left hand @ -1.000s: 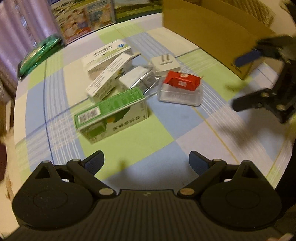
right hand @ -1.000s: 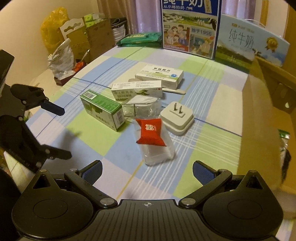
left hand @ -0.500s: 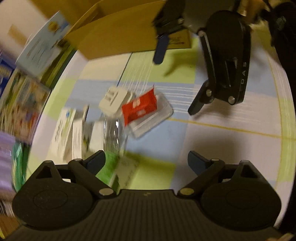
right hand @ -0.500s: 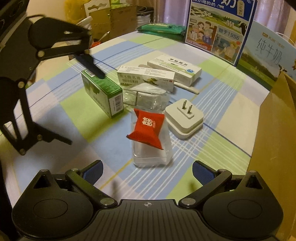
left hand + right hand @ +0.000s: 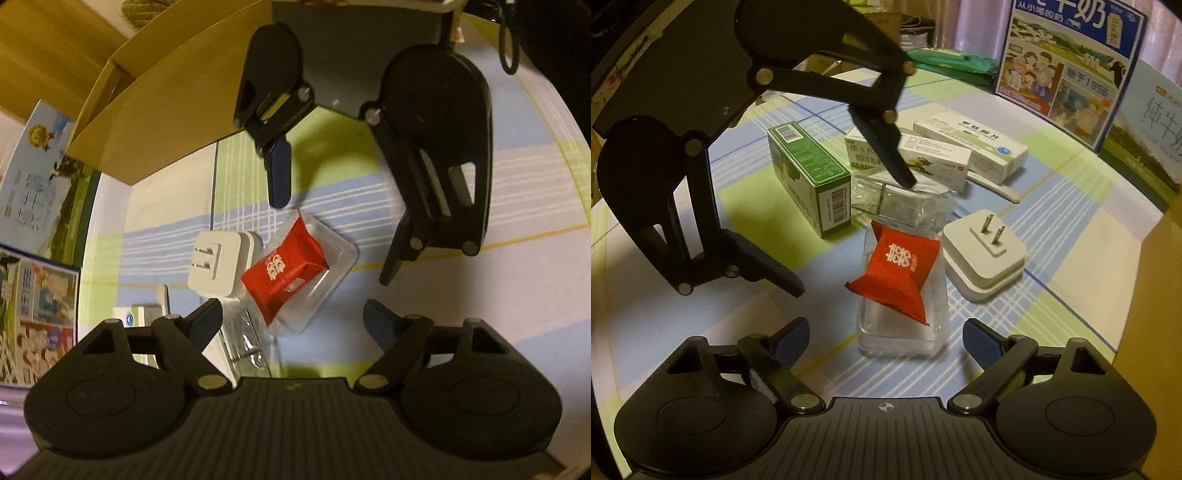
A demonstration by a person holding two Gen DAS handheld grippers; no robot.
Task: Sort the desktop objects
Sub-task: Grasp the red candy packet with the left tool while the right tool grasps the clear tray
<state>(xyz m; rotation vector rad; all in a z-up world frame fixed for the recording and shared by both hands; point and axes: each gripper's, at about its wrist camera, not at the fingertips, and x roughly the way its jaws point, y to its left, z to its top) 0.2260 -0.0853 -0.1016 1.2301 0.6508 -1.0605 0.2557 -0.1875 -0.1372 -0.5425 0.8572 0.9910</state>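
Counter (image 5: pixel 1071 236), checked cloth in blue, green and white, carrying the whole lot. Cardboard box (image 5: pixel 177 110), large and open-topped, at the counter's edge, the likely bin for sorted items (a judgement, not seen done). Milk carton (image 5: pixel 1067 62), printed, standing at the far side. Green box (image 5: pixel 809 177), lying on its side, stiff card, easy to take across its narrow width. Two white medicine boxes (image 5: pixel 971 147), long and light, lying close together behind. Left gripper (image 5: pixel 849 236), jaws spread wide and holding nothing, hanging over the cluster with one finger above the clear packet (image 5: pixel 901 199), which is crinkly film, soft and likely slippery. Right gripper (image 5: pixel 884 338), jaws likewise spread and empty, lined up low on the clear tray (image 5: pixel 905 332). That tray, thin rigid plastic, sits mid-counter touching the white plug adapter (image 5: pixel 984 254); probably light and apt to flex or skid, so best pinched across its two long walls. Plug adapter, hard and compact, prongs up, best gripped by its flat sides. Red pouch (image 5: pixel 899 267), smallest, soft pillow wrapper resting loose on the tray; it may slide off if the tray tilts.
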